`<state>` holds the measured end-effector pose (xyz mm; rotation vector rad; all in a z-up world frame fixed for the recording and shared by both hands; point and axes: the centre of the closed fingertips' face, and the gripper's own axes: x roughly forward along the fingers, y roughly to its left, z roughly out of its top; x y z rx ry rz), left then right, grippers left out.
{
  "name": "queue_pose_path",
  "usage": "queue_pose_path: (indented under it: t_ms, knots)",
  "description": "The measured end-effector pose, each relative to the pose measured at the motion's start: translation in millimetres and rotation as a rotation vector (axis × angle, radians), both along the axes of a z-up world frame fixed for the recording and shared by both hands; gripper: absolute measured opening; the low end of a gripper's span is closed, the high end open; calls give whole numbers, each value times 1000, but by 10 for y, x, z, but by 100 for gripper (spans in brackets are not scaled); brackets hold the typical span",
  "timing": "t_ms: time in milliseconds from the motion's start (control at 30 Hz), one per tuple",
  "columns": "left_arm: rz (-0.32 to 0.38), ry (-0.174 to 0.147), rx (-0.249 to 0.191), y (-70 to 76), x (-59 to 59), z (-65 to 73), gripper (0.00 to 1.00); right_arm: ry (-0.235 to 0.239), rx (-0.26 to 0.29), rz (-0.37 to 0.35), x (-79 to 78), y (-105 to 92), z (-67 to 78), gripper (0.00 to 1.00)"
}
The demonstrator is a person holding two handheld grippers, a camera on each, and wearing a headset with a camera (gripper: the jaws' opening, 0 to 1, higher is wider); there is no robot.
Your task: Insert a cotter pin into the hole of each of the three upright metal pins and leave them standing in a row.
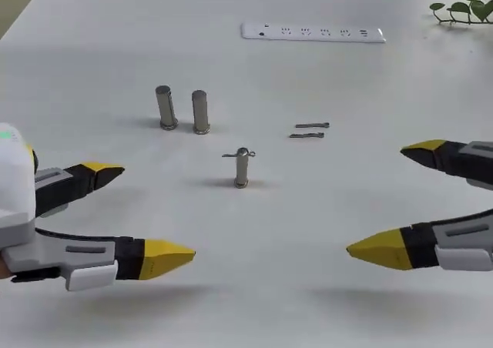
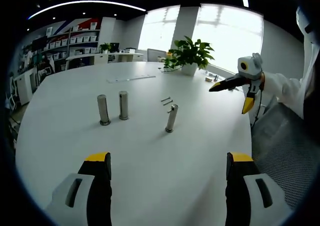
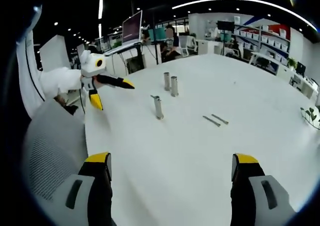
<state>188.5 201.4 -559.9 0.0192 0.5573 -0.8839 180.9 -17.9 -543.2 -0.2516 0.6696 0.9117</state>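
Note:
Three upright metal pins stand on the white table (image 1: 254, 286). Two plain pins (image 1: 165, 107) (image 1: 200, 112) stand side by side at the back left. The third pin (image 1: 242, 168), nearer me, has a cotter pin (image 1: 239, 155) through its top hole. Two loose cotter pins (image 1: 311, 125) (image 1: 306, 135) lie to its right. My left gripper (image 1: 142, 213) is open at the left, empty, its yellow fingertips (image 2: 97, 158) wide apart. My right gripper (image 1: 400, 202) is open at the right, also empty. The same pins (image 2: 171, 118) (image 3: 158, 107) appear in both gripper views.
A white power strip (image 1: 312, 33) lies at the table's far side. A green plant sprig (image 1: 466, 8) shows at the far right corner. A potted plant (image 2: 187, 56) stands on the table's far end in the left gripper view. Office shelves and desks lie beyond.

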Motion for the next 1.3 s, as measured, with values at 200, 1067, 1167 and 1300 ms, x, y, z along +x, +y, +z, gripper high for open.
queue_pose_path:
  t_ms: [200, 1067, 1167, 1300]
  knots:
    - [8, -34, -2, 61, 179, 77, 90, 13, -5, -23, -78, 3, -5, 98]
    - [170, -186, 129, 208, 1569, 67, 36, -23, -3, -110, -157, -113, 143, 96]
    - [161, -179, 134, 166, 1611, 4, 29, -26, 5, -118, -157, -108, 162, 96]
    - [170, -161, 134, 162, 1668, -79, 24, -25, 1, -127, -189, -110, 164, 96]
